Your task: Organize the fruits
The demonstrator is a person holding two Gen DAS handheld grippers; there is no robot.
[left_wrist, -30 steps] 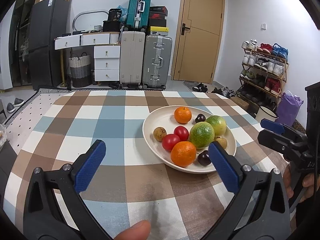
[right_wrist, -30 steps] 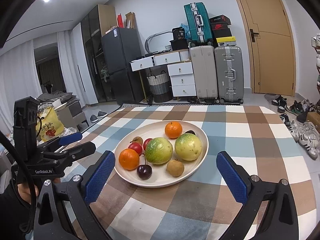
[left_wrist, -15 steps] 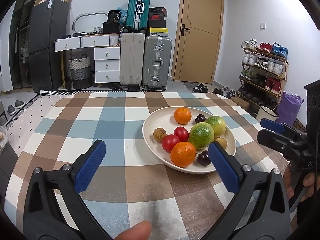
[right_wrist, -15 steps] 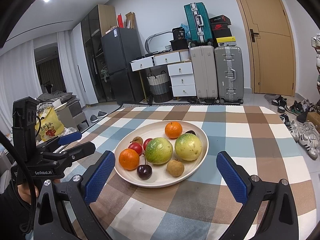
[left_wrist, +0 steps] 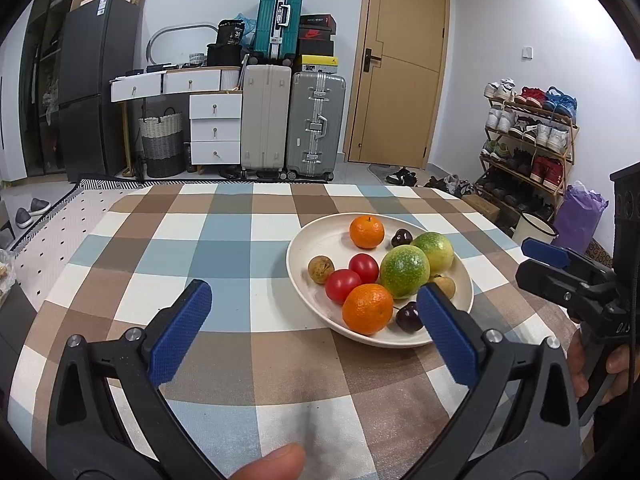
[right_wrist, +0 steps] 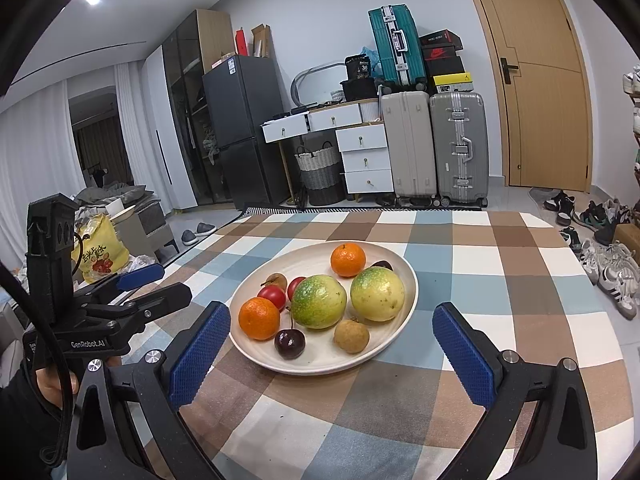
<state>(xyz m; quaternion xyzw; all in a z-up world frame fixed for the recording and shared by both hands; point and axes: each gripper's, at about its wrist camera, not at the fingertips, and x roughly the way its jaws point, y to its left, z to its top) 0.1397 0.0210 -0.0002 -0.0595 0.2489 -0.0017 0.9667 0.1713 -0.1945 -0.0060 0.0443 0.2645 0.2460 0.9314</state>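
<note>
Right wrist view showed the right gripper (right_wrist: 331,346) spread wide and holding nothing, the cream plate (right_wrist: 394,264) of fruit just ahead between its blue pads. The left gripper (left_wrist: 314,326) was likewise wide apart and empty, the plate ahead and to its right. All the fruit lay on the plate: two oranges (right_wrist: 348,259), two green-yellow round fruits (right_wrist: 319,301), two cherry tomatoes (right_wrist: 272,295), dark cherries (right_wrist: 289,343) and small brown fruits (right_wrist: 351,335). That fitted either fruit already gathered or fruit awaiting sorting, so no particular move could be judged. The checked tablecloth (left_wrist: 224,248) lay bare ahead of the left gripper, its edges well apart from the plate.
</note>
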